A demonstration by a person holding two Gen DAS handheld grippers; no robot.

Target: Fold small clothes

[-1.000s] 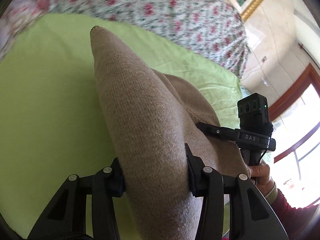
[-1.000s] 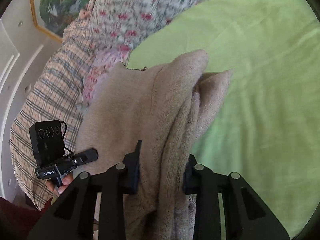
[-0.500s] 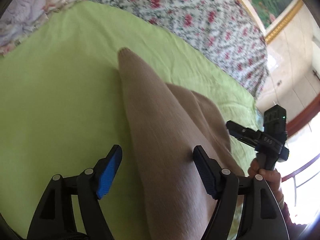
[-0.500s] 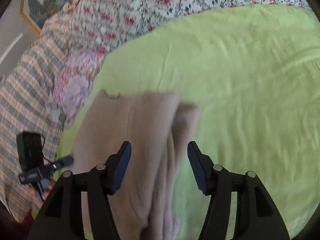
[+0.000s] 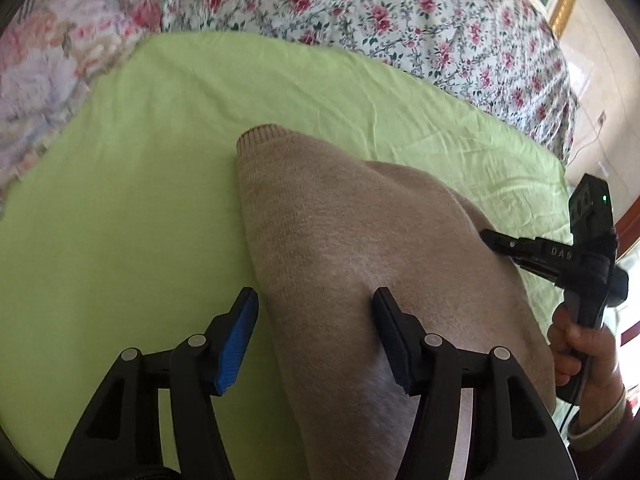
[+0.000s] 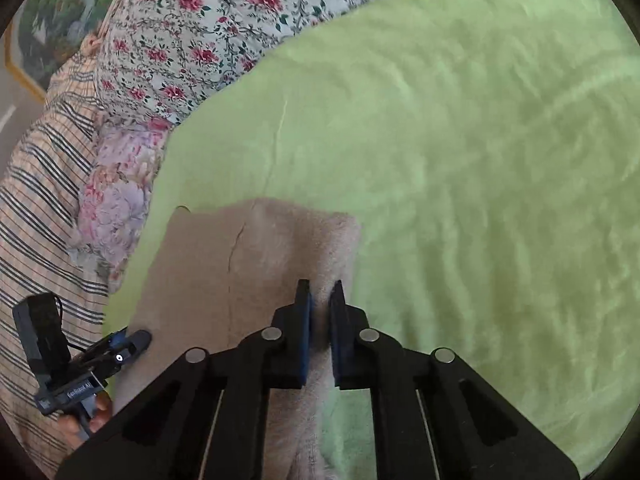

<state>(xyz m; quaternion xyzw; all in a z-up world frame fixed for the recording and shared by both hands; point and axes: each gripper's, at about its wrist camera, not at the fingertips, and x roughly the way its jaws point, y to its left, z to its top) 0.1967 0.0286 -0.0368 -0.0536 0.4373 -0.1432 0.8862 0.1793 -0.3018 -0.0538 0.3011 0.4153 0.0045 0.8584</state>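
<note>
A beige knitted sweater lies folded on a green sheet. My left gripper is open, its fingers standing either side of the sweater's left edge without clamping it. In the right wrist view the same sweater lies at lower left. My right gripper is nearly closed, its jaws pinching the sweater's right edge. The right gripper also shows in the left wrist view, at the sweater's far side. The left gripper shows in the right wrist view.
A floral quilt is bunched along the far edge of the green sheet. A striped plaid blanket lies at the left in the right wrist view. A framed picture hangs on the wall behind.
Both grippers let go of the lifted sweater and it dropped flat onto the sheet. The left gripper stays open. The right gripper has closed again on the sweater's edge.
</note>
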